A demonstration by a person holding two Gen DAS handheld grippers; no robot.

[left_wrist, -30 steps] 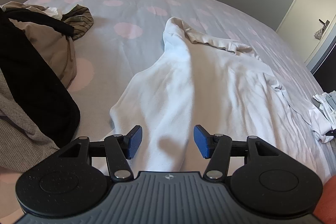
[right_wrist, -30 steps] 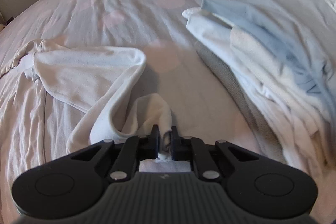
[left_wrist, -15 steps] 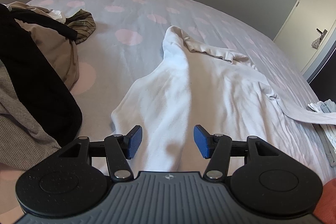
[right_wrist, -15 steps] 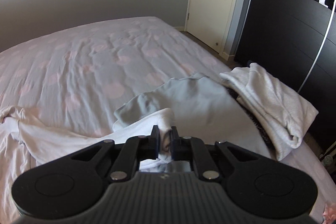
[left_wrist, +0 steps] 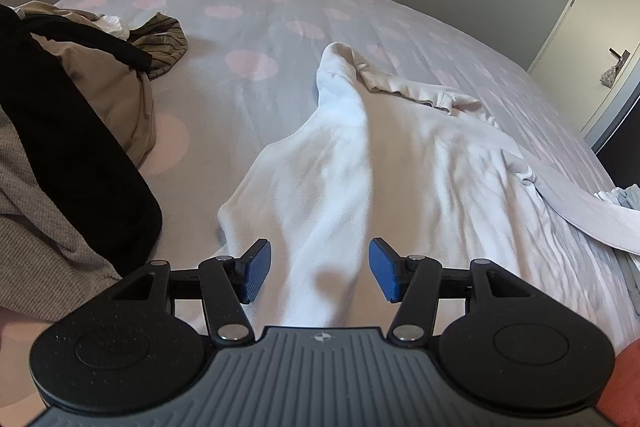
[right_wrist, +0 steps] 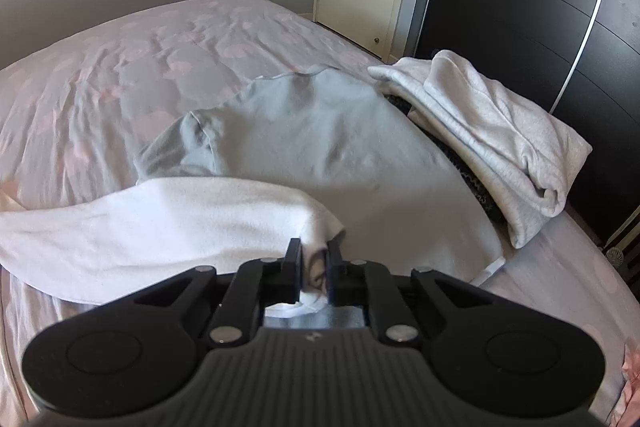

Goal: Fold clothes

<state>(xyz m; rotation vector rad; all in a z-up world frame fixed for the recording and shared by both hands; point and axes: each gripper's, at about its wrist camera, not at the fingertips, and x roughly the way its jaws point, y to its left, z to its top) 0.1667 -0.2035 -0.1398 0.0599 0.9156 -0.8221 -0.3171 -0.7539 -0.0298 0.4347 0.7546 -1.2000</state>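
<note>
Nearby, folded clothes (right_wrist: pixel 400 155) flank the right claw (right_wrist: pixel 314 259) pinching the white sleeve (right_wrist: pixel 160 219); left claw (left_wrist: pixel 318 269) gapes wide.

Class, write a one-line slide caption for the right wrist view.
Right tongs shut on a white sleeve, stretched across the bed beside folded clothes.
</note>
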